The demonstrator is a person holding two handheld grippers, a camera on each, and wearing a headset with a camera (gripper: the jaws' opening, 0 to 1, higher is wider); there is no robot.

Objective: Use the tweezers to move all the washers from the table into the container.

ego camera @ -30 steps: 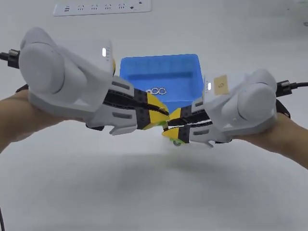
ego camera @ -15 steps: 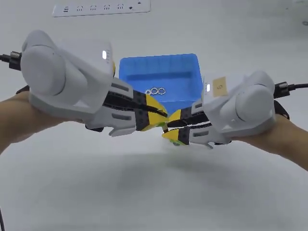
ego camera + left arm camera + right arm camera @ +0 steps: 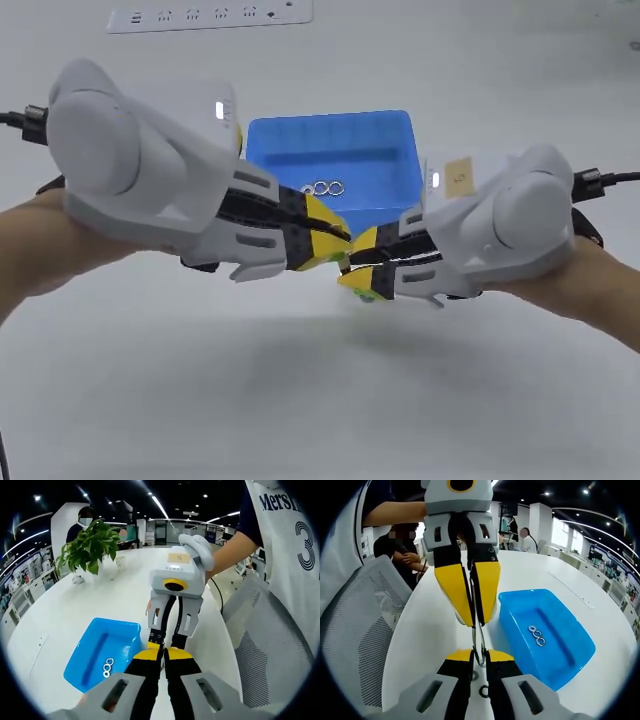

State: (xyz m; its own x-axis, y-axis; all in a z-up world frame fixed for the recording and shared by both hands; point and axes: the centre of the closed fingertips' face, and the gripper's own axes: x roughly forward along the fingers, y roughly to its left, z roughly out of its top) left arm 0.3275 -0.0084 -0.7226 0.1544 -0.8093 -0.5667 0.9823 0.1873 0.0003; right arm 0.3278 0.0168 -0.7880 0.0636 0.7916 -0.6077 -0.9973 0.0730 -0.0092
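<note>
Your left hand-held gripper (image 3: pixel 330 238) and right hand-held gripper (image 3: pixel 362 272) meet nose to nose above the table (image 3: pixel 435 630). The tweezers (image 3: pixel 475 630) lie along that same line, their long axis running straight from one set of jaws into the other. The left jaws are pressed together on the tweezers. The right jaws are drawn in close around the far end, but you cannot tell whether they actually pinch it. In the right gripper view the loose washers (image 3: pixel 484 691) lie on the table directly under that meeting point, just below the right jaws, so the right hand-held gripper looks the nearer one. The container (image 3: pixel 560 655) sits just beyond the joined tips, to the right in that view, with three washers (image 3: pixel 536 634) inside. Your next reach probably goes straight down, not sideways.
</note>
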